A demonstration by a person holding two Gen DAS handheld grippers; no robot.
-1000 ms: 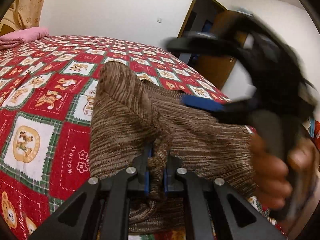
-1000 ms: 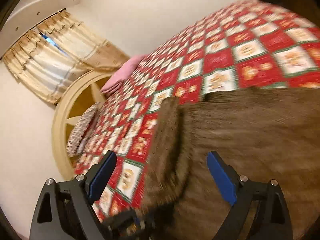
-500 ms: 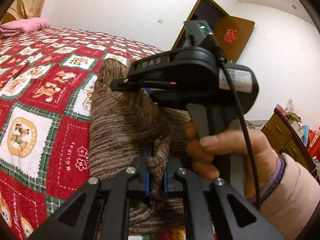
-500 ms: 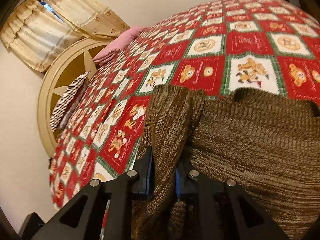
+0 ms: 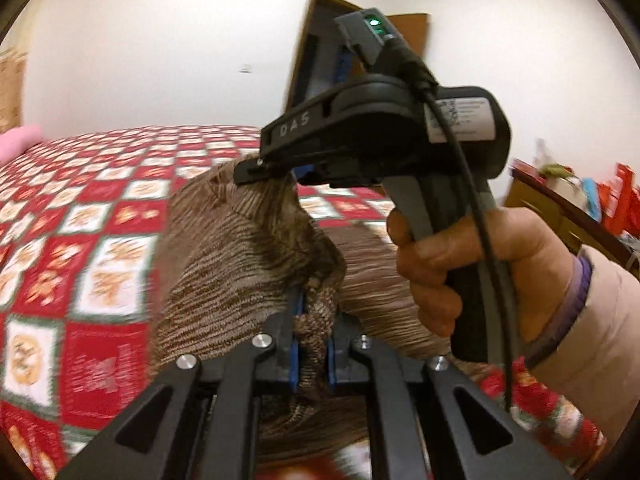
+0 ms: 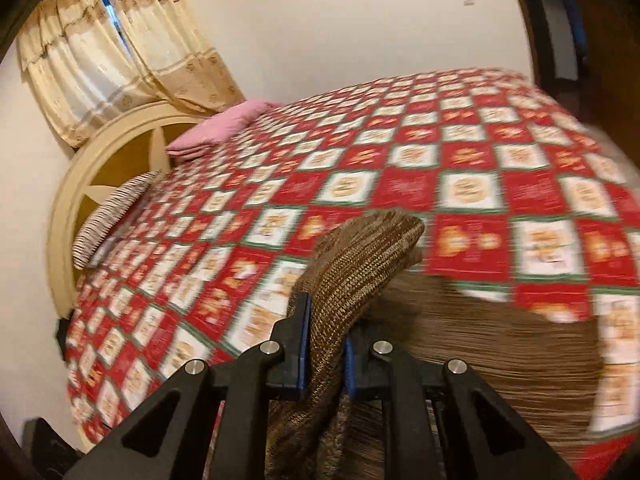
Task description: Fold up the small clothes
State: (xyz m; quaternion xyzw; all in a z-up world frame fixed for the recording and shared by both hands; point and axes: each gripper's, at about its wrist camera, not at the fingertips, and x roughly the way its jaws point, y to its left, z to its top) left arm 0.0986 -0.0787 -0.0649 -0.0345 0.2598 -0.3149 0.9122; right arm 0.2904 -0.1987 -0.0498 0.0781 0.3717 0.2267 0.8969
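A brown knitted garment [image 5: 240, 264] lies on a bed covered with a red, white and green checked quilt [image 5: 100, 240], and both grippers have hold of it. In the left wrist view, the left gripper [image 5: 312, 344] has its blue-padded fingers [image 5: 295, 344] drawn narrow around a bunched fold of the knit, which stands up between them. Just beyond, the right gripper [image 5: 264, 170], gripped by a hand [image 5: 480, 268] in a pale sleeve with a purple cuff, pinches another part of the same garment, and the cloth rises to its tip in a raised peak.

In the right wrist view, the right gripper [image 6: 324, 352] is closing the last little way on a thick roll of the knit; its fingers [image 6: 303, 344] press the cloth from both sides. The rest of the garment spreads to the right over the quilt. A folded pink cloth [image 6: 220, 126] and a striped pillow [image 6: 112, 216] rest near the cream headboard [image 6: 80, 172], below a curtained window [image 6: 104, 48].
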